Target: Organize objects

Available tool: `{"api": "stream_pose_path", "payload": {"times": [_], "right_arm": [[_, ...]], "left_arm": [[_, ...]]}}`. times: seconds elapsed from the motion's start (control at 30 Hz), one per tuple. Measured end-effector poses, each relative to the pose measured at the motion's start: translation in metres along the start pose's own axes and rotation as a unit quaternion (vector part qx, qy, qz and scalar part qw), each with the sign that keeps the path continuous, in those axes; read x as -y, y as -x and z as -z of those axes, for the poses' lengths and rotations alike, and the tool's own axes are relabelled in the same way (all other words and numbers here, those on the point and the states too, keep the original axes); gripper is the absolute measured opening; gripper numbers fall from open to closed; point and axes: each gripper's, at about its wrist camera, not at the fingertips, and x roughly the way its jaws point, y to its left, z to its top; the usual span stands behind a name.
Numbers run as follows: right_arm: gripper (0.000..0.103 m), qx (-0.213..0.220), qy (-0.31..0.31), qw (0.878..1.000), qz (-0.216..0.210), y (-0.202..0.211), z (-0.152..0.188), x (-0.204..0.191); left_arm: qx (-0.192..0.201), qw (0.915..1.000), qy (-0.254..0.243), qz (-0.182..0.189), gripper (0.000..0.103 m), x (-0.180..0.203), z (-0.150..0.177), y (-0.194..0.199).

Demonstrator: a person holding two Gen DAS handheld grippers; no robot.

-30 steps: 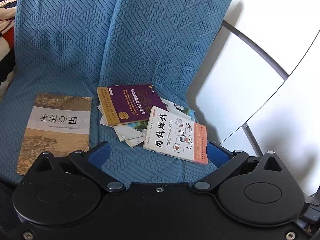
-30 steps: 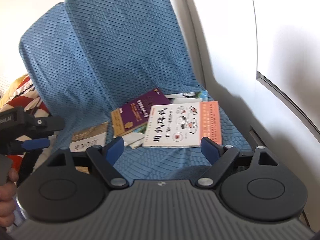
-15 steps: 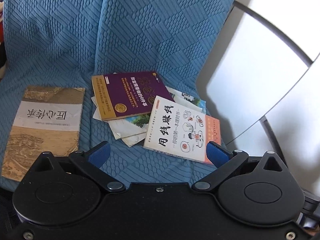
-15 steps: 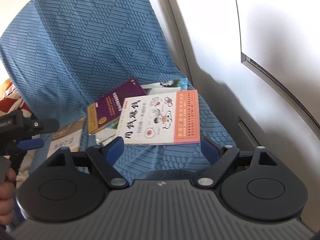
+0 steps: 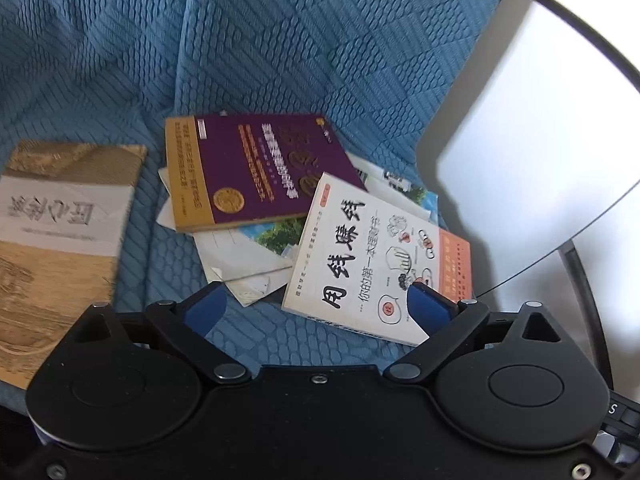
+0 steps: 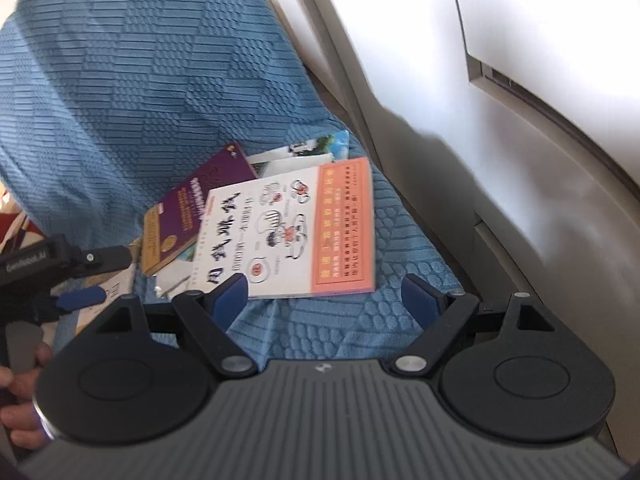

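The seat cover [image 5: 280, 40] is blue with a raised geometric weave. At its ten o'clock side a tan book [image 5: 60, 240] carries a white band; the purple book [image 5: 256, 172] has a mustard spine, and the white book [image 5: 372, 256] an orange strip.

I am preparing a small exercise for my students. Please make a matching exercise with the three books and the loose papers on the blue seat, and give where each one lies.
Things:
1. white book with orange band
2. purple book
3. tan book
4. loose papers

Places:
A. alone, apart from the pile, on the left in the left wrist view
B. partly under two books
C. nearest the wall, on top of the pile
D. between the tan book and the white one, resting on the papers

Pairs: 1-C, 2-D, 3-A, 4-B
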Motion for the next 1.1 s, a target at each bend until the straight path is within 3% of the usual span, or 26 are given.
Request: {"api": "stream_pose_path", "payload": {"times": [0.17, 0.3, 0.5, 0.7, 0.9, 1.1], "right_arm": [[0.084, -0.014, -0.005, 1.000, -0.014, -0.022, -0.005, 0.009], [0.078, -0.019, -0.002, 1.000, -0.018, -0.034, -0.010, 0.013], [0.052, -0.048, -0.015, 0.999, -0.020, -0.062, -0.017, 0.021], [0.046, -0.070, -0.029, 0.997, -0.020, -0.078, -0.021, 0.025], [0.046, -0.086, -0.055, 0.994, -0.036, -0.090, -0.023, 0.032], [0.046, -0.087, -0.084, 0.992, -0.049, -0.091, -0.022, 0.038]], "left_arm": [[-0.016, 0.9996, 0.025, 0.005, 0.087, -0.012, 0.001, -0.029], [-0.027, 0.9983, 0.050, 0.015, 0.073, -0.021, -0.001, -0.048], [-0.039, 0.9964, 0.071, 0.027, 0.060, -0.032, 0.001, -0.068], [-0.050, 0.9928, 0.092, 0.057, 0.048, -0.038, 0.004, -0.078], [-0.056, 0.9897, 0.109, 0.075, 0.047, -0.042, 0.008, -0.085], [-0.058, 0.9783, 0.161, 0.117, 0.049, -0.059, 0.007, -0.082]]}}
